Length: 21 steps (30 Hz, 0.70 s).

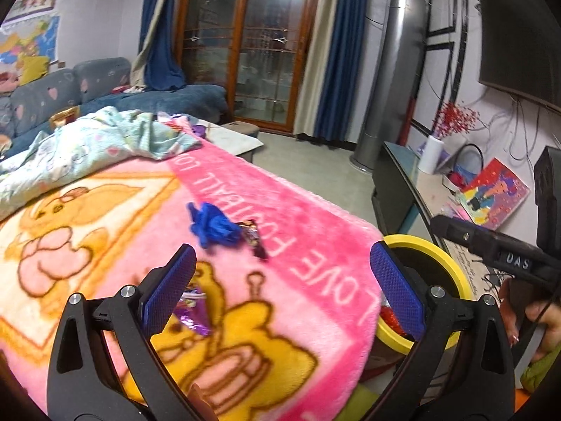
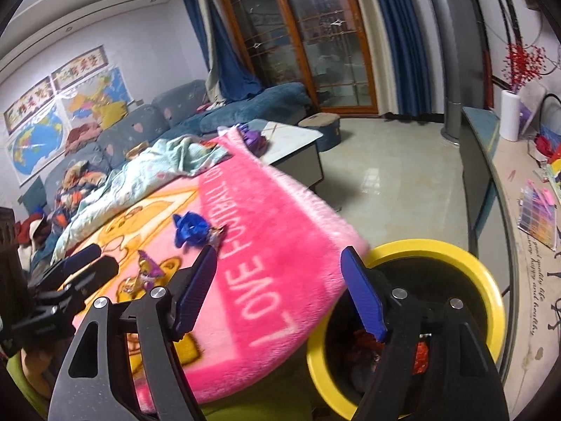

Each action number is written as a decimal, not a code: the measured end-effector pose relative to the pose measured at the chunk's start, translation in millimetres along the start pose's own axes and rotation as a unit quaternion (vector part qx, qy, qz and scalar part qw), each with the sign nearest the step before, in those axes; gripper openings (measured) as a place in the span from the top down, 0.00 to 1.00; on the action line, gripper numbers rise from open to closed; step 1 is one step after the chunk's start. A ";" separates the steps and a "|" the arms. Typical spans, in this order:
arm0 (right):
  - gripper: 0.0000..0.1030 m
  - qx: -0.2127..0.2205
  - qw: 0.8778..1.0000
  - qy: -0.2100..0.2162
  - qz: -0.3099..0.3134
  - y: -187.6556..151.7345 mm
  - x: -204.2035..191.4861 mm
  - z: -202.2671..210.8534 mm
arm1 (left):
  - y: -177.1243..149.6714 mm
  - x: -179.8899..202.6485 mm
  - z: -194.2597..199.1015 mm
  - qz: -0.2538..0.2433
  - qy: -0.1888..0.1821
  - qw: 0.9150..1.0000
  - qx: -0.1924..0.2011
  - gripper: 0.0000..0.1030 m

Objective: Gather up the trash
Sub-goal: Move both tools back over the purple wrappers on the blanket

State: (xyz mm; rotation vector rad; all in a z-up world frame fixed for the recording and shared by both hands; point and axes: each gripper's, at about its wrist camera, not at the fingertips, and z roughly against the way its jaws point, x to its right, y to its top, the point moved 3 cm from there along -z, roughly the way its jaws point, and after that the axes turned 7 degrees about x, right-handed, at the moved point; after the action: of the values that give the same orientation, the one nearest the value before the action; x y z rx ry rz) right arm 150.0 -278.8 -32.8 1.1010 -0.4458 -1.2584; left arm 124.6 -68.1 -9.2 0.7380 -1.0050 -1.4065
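Observation:
A crumpled blue wrapper [image 1: 213,225] lies on the pink blanket [image 1: 308,238], with a dark candy wrapper [image 1: 253,238] touching its right side. A purple foil wrapper [image 1: 192,310] lies nearer, by my left finger. My left gripper [image 1: 283,289] is open and empty above the blanket. My right gripper [image 2: 280,291] is open and empty, over the blanket's edge and the yellow-rimmed bin [image 2: 487,280], which holds red trash. The right view also shows the blue wrapper [image 2: 192,232], the candy wrapper [image 2: 217,236] and the purple wrapper [image 2: 149,270]. The bin [image 1: 452,263] stands right of the blanket.
A light patterned quilt [image 1: 87,147] is bunched at the blanket's far end. A blue-grey sofa [image 2: 147,122] stands behind it. A low table [image 2: 298,140] and a stool [image 2: 324,124] are beyond. A TV cabinet [image 2: 505,182] with clutter runs along the right wall.

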 end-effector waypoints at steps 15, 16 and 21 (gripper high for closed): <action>0.31 -0.041 0.997 0.047 0.052 -7.0 -57.7 -42.5 | -8.9 -56.5 14.9 0.035 0.038 0.999 -0.003 0.11; 0.31 -0.044 0.996 0.048 0.055 -7.5 -60.5 -46.5 | -10.2 -60.8 15.4 0.038 0.040 0.998 -0.004 0.11; 0.31 -0.055 0.995 0.051 0.064 -7.9 -71.2 -64.1 | -17.4 -78.8 16.9 0.047 0.049 0.998 -0.011 0.12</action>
State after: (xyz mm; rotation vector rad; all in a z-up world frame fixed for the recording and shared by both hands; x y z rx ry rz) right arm 174.4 -187.1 -48.5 1.0232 -0.3597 -1.0968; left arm 110.0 11.0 -27.6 0.7272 -0.9354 -1.2860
